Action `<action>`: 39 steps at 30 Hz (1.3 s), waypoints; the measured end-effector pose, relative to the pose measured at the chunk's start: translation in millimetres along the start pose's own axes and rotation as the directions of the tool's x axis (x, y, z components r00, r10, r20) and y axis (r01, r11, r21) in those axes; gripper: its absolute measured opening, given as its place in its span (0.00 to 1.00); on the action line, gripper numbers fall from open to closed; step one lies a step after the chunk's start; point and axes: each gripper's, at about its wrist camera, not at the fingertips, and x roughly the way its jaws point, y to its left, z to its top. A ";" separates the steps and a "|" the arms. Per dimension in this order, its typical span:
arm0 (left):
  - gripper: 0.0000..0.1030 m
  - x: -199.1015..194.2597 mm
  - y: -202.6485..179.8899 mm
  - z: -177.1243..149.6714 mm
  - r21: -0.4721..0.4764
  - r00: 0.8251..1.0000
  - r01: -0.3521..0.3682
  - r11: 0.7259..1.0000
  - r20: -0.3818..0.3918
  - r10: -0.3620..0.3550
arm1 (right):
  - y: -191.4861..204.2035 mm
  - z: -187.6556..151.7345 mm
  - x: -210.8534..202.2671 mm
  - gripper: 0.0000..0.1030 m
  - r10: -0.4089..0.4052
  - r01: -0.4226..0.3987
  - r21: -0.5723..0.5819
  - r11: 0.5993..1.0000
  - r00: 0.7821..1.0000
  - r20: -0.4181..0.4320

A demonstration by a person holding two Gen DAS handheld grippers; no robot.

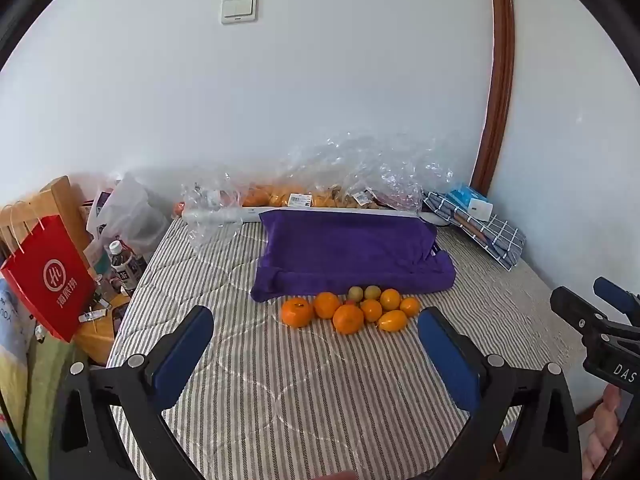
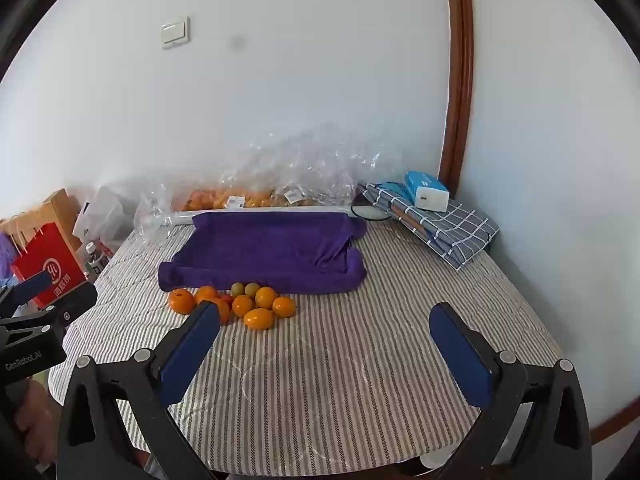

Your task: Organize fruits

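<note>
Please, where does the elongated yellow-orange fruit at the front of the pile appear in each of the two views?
Left wrist: elongated fruit, centre, slightly right, front of the pile.
Right wrist: same fruit, left of centre, beside the left finger of the tongs.
Shared landmark: purple towel directly behind the pile.

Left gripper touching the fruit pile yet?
Apart. The left wrist view shows the left gripper open, with bare striped cloth between its fingertips and the fruit pile.

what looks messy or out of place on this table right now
The loose fruit sits in an unsorted heap on the striped cloth, just in front of the purple towel, with two greenish ones mixed among the orange. Crumpled clear plastic bags sprawl along the wall behind. Nothing looks spilled or damaged.
</note>
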 end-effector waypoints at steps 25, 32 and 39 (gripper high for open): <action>1.00 -5.3 4.2 2.9 -0.034 1.000 0.005 0.999 -0.001 -0.005 | -0.9 0.1 -14.5 1.00 0.011 -0.011 0.016 1.000 1.000 0.002; 1.00 -4.9 4.6 2.8 -0.036 1.000 0.005 0.999 0.000 -0.005 | 0.6 -0.6 -13.8 1.00 0.016 -0.016 0.016 1.000 1.000 -0.001; 1.00 -4.6 3.0 2.8 -0.033 1.000 0.001 0.999 0.001 -0.001 | 1.9 -2.6 -13.9 1.00 0.018 -0.018 0.015 1.000 1.000 0.002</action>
